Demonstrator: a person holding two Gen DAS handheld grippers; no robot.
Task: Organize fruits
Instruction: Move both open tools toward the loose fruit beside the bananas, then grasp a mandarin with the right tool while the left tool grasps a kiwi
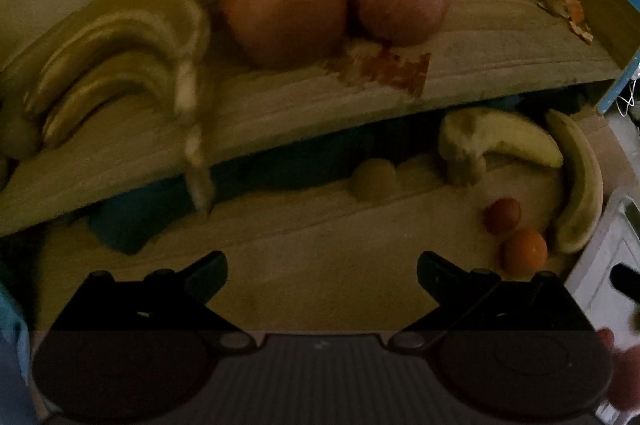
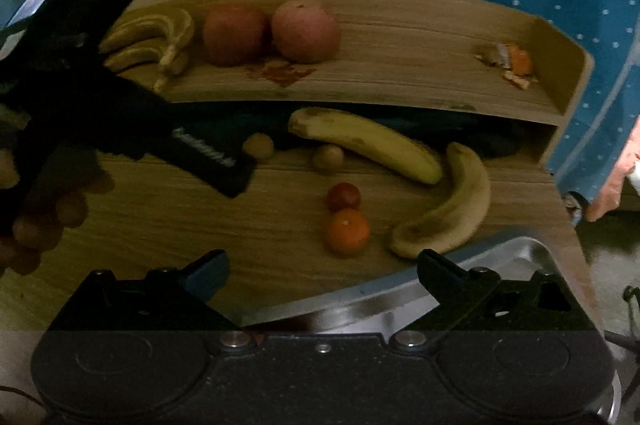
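Hovering – both spread, empty: left gripper | right gripper | bananas – finger lettering unreadable

Left gripper with jaws spread wide and nothing between the fingertips; seen from the right wrist view as a dark body angled down to the right, gripped by a hand at lower left. Right gripper likewise wide apart and empty, fingers pointing forward.
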